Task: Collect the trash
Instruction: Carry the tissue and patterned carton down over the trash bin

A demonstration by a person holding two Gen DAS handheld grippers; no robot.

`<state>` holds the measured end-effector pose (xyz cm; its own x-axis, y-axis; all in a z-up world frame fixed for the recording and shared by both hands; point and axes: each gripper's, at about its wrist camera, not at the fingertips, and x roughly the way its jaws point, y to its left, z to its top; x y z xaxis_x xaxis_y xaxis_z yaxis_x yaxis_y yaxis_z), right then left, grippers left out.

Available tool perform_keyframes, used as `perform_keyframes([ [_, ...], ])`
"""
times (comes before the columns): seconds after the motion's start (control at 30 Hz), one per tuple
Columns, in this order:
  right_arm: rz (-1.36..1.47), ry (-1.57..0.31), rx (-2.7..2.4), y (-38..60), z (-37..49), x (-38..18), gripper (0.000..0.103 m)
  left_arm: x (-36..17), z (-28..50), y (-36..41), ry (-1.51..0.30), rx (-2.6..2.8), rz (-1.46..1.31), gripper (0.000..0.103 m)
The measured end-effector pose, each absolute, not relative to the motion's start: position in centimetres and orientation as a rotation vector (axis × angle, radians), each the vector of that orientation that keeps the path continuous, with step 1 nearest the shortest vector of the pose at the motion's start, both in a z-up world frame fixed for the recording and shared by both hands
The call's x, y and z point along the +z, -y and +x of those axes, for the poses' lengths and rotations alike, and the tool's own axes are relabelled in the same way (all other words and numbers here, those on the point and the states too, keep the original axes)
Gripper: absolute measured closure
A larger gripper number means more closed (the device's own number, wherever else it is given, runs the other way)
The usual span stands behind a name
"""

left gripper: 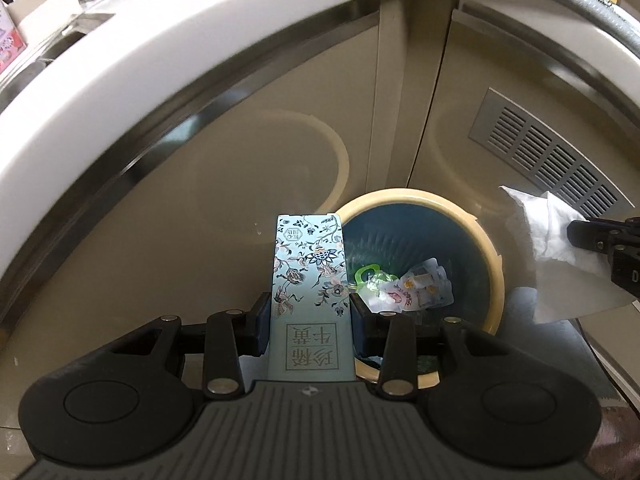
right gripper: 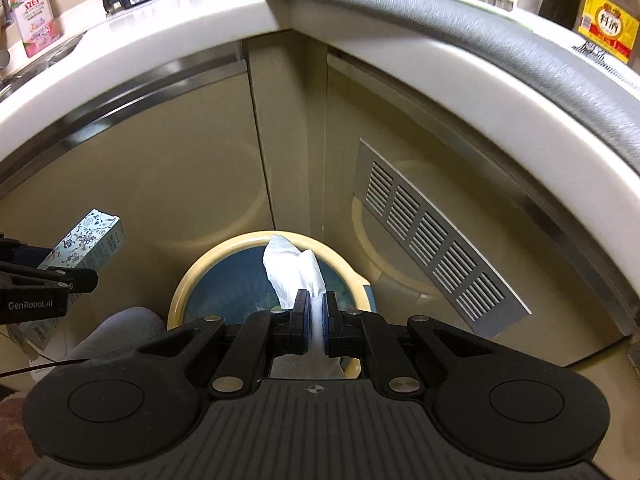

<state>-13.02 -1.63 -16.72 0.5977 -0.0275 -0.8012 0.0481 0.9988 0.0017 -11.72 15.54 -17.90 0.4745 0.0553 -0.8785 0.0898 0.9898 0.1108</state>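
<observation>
Beige cabinets [left gripper: 224,184]: meet in a corner behind the bin.
Bin [right gripper: 192,280]: cream-rimmed, wrappers [left gripper: 416,288] inside.
Left gripper [left gripper: 308,316]: clamped on a pale blue floral box [left gripper: 308,264] at the bin's rim.
Right gripper [right gripper: 316,316]: pinching a white tissue [right gripper: 296,268] above the bin.

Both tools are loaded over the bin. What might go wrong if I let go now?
1. The box in the left tool sits over the bin rim's near edge, so it may hit the rim and fall outside.
2. The tissue in the right tool is light and may cling to a pad or drift.
</observation>
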Motion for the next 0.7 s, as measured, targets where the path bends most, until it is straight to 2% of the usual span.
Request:
perform_keyframes([
  [0.27,0.024,-0.989,-0.048,1.5,-10.4,-19.5,0.096,-20.7,-9.2,-14.2,-1.137,-0.053,0.156,0.060],
  [0.7,0.038,-1.149,-0.071,1.8,-5.0,-26.3,0.096,-28.5,-4.5,-12.6,-1.311,-0.109,0.161,0.060],
])
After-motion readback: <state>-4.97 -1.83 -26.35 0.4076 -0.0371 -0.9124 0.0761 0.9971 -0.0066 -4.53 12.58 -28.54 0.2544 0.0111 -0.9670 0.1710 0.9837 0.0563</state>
